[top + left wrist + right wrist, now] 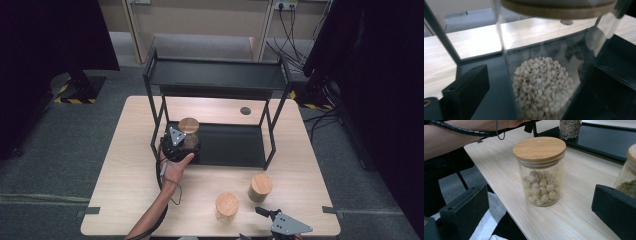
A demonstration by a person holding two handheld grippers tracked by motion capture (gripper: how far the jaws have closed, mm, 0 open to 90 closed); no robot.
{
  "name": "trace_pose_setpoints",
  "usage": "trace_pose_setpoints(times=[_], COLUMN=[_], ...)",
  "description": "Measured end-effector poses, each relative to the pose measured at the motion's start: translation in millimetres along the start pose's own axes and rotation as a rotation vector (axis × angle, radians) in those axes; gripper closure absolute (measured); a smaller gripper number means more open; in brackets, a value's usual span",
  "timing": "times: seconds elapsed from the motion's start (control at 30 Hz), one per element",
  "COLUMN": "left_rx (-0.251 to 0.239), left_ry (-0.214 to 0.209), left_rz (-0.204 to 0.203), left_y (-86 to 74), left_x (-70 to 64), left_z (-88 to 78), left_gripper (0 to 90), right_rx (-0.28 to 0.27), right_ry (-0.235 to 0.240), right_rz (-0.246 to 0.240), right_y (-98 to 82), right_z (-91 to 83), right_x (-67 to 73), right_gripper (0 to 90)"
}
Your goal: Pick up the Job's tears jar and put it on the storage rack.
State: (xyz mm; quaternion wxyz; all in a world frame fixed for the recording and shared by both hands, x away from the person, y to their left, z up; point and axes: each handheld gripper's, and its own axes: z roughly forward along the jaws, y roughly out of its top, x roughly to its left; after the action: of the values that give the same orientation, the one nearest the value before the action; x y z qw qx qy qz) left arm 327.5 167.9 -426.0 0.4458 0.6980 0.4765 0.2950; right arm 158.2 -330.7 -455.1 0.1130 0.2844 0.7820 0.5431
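High view: the left tongs (176, 142) sit at the front left corner of the black rack (215, 75), directly on the near side of a grain jar (189, 134) that stands upright on the rack's lower shelf (235, 145), its wooden lid level and its long axis vertical. Left gripper view: the jar fills the space between the two black jaws, pale grain heaped at its base; the jaws stand spread wide to either side of the glass, and contact between pads and wall cannot be made out, so the jar is judged released and resting on the shelf. Any withdrawal of these tongs would therefore run back toward the person, away from the jar and clear of the rack's corner post. Two further jars wait on the desk (125, 200) in front of the rack: a jar of pale round seeds (227, 206) and, to its right, a jar of green beans (260, 187). The right tongs (265, 214) lie at the desk's near edge, just beside both and far nearer to them than the left tongs; in the right gripper view their jaws stand apart with nothing between them, the seed jar directly ahead, upright
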Motion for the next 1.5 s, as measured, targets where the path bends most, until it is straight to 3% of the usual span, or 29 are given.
trace_pose_setpoints(times=[0.7,1.07,1.2,1.5], left_rx=[0.001,-0.011,-0.015,-0.023], left_ry=[-0.027,-0.057,-0.073,-0.095], left_rz=[-0.019,0.014,0.005,0.04], left_y=[-5.5,-9.1,-10.8,-13.3], left_x=[-1.7,-5.8,-5.9,-11.0], left_z=[-20.2,-37.6,-41.5,-53.7], left_gripper=[1.7,2.1,2.1,2.4], right_rx=[-0.003,-0.006,-0.006,-0.006], right_ry=[-0.002,-0.004,-0.003,-0.003], right_rz=[-0.001,-0.003,-0.003,-0.003], right_y=[0.5,0.6,0.6,0.5], right_z=[-1.1,-2.3,-2.1,-1.9], right_x=[0.2,0.3,0.3,0.5], right_gripper=[1.5,1.5,1.5,1.5])
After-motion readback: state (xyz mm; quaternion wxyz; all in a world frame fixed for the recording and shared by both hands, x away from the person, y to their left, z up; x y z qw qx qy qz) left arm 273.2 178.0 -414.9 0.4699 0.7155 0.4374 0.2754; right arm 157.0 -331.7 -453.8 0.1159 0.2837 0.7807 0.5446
